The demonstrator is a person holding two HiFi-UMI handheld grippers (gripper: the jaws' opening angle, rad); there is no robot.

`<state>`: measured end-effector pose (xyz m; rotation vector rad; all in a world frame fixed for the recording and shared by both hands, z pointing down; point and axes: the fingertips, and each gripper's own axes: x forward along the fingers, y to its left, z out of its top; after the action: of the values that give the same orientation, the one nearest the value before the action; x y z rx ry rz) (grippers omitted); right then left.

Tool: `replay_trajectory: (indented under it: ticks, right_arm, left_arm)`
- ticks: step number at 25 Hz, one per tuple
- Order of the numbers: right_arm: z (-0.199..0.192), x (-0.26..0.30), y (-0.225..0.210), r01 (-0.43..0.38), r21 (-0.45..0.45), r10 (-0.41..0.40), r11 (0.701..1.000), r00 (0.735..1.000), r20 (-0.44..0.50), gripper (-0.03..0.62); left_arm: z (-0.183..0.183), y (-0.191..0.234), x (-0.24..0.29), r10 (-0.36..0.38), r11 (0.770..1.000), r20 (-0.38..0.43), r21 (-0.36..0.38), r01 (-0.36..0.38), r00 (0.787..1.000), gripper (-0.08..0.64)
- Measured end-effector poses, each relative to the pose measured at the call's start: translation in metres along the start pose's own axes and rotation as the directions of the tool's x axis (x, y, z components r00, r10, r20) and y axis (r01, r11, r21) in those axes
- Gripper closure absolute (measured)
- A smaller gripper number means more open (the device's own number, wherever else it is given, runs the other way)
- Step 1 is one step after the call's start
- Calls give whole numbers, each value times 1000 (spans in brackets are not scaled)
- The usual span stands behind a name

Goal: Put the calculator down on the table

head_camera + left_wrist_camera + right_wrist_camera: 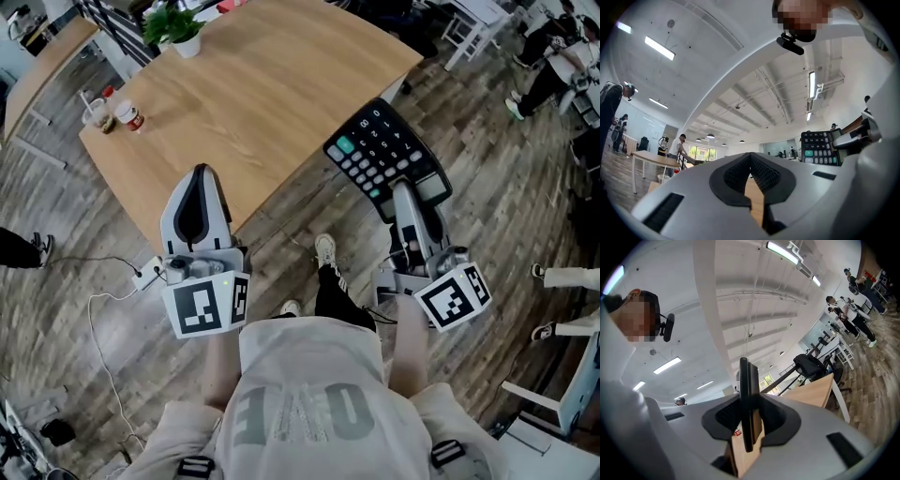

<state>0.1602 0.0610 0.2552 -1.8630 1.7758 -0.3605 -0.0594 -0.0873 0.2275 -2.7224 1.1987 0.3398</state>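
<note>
Black calculator [384, 150], one; wooden table [262, 94], one.

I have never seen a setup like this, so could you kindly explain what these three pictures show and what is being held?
There is no robot arm here: a person holds a two-jaw gripper in each hand. The head view comes from a camera on the person's head, looking steeply down at both tools. The other two views come from cameras riding on each gripper, looking along its jaws.

The left gripper has its jaws together with nothing between them, near the edge of the wooden table. The right gripper is clamped on a black calculator, which hangs over the floor beside the table and is not yet set down.

At the table's far side stand a potted plant, a cup and a small bottle.
</note>
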Motion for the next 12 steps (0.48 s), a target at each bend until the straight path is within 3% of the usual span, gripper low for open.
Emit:
replay_trajectory:
  ticks: [6,12]
  right_arm:
    - [28,97,-59,-52,-5,52,999,997,-60,489]
    - [43,127,-83,-140,-16,138,990,987,-77,489]
  left_arm:
    - [-24,10,89,97,995,-21,13,-97,995,552]
    - [-23,-9,114,149,988,18,48,-150,989,552]
